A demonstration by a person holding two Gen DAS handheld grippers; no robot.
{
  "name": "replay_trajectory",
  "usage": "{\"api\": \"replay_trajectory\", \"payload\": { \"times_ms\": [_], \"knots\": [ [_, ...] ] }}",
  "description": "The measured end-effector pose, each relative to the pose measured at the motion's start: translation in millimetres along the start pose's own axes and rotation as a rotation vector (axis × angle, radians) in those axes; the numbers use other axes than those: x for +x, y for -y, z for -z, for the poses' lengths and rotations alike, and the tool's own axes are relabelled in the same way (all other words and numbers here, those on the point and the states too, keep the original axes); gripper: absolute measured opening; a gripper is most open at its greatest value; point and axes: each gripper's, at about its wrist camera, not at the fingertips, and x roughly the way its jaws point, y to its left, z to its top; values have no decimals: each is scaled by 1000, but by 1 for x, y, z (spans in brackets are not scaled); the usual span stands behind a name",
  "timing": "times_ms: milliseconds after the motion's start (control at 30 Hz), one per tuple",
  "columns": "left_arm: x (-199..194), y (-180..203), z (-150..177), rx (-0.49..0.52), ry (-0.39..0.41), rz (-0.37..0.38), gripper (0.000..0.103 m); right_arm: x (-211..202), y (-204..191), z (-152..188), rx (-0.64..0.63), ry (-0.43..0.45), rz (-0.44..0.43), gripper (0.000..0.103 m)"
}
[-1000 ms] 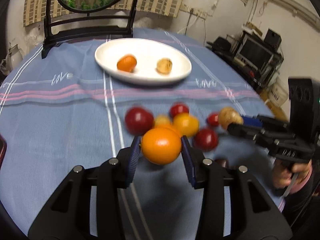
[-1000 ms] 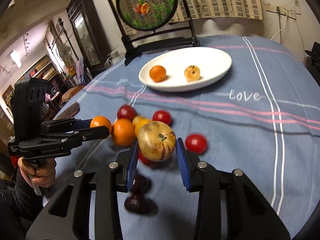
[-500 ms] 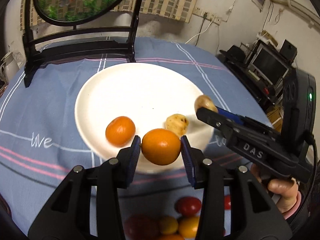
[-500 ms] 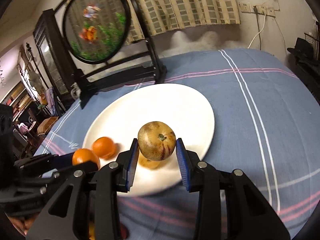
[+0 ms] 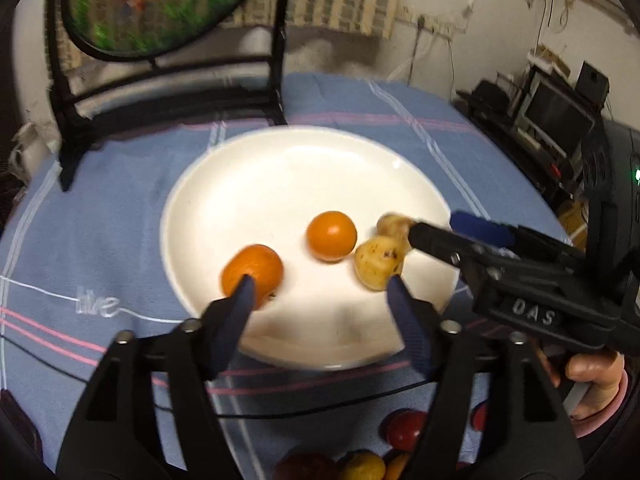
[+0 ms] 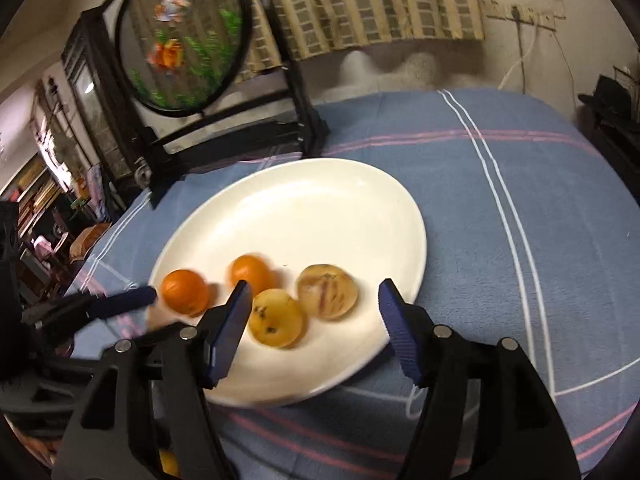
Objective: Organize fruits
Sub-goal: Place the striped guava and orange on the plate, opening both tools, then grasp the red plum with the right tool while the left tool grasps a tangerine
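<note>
White plate (image 5: 248,184): it sits on the blue striped cloth (image 6: 520,208), just past both sets of fingers.
Left gripper (image 5: 318,296): its jaws have just been opening, with nothing between them now. The orange (image 5: 331,235) it let go of lies on the plate, straight ahead of the gap.
Other orange (image 5: 252,272): right at the tip of the left finger (image 5: 240,300), maybe touching; I cannot tell.
Right gripper (image 6: 314,304): its jaws have just been opening too, and they grip nothing. The brown streaky fruit (image 6: 327,292) lies loose on the plate between the two tips.
Yellow spotted fruit (image 6: 277,318): just beside the streaky one, close to the near finger.
Fruit left to move: red and yellow ones (image 5: 404,428) lie on the cloth under and behind the left fingers, so both hands must pull back for more. The left looks nearer.
Shape: all round, no long side.
Room: a fish picture on a black stand (image 6: 184,40) rises behind the plate.
</note>
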Motion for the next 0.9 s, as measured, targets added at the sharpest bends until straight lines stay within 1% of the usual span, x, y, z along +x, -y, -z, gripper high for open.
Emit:
{"api": "replay_trajectory", "payload": {
  "times_ms": [33, 67, 133, 200, 300, 367, 433, 500, 567, 633, 700, 800, 900],
  "knots": [
    [-11, -2, 1, -8, 20, 3, 83, -7, -4, 0, -11, 8, -1, 66],
    [-19, -3, 3, -16, 32, 5, 91, -13, -7, 2, -21, 17, -3, 66],
    [-35, -6, 10, -32, 58, 8, 93, -30, -17, 9, -56, 33, -8, 66],
    [-52, -8, 23, -27, 81, -5, 95, -41, -27, 21, -90, 33, -14, 66],
    [-72, -9, 48, -13, 118, -46, 97, -55, -39, 43, -133, 8, -33, 66],
    [-83, -10, 68, -12, 139, -91, 98, -67, -45, 62, -156, 0, -52, 66],
    [-91, -10, 85, -8, 139, -131, 98, -74, -49, 77, -169, -19, -61, 66],
    [-101, -15, 100, -22, 143, -127, 98, -81, -53, 93, -177, -43, -83, 66],
    [-108, -20, 112, -55, 151, -108, 98, -87, -57, 103, -184, -59, -97, 66],
    [-112, -25, 122, -78, 156, -108, 98, -88, -64, 115, -205, -83, -108, 66],
    [-112, -30, 133, -106, 140, -122, 99, -87, -70, 121, -225, -95, -106, 66],
    [-113, -34, 136, -126, 141, -139, 99, -81, -77, 125, -252, -124, -116, 66],
    [-112, -36, 136, -131, 138, -156, 99, -77, -80, 130, -268, -146, -106, 66]
  ]
}}
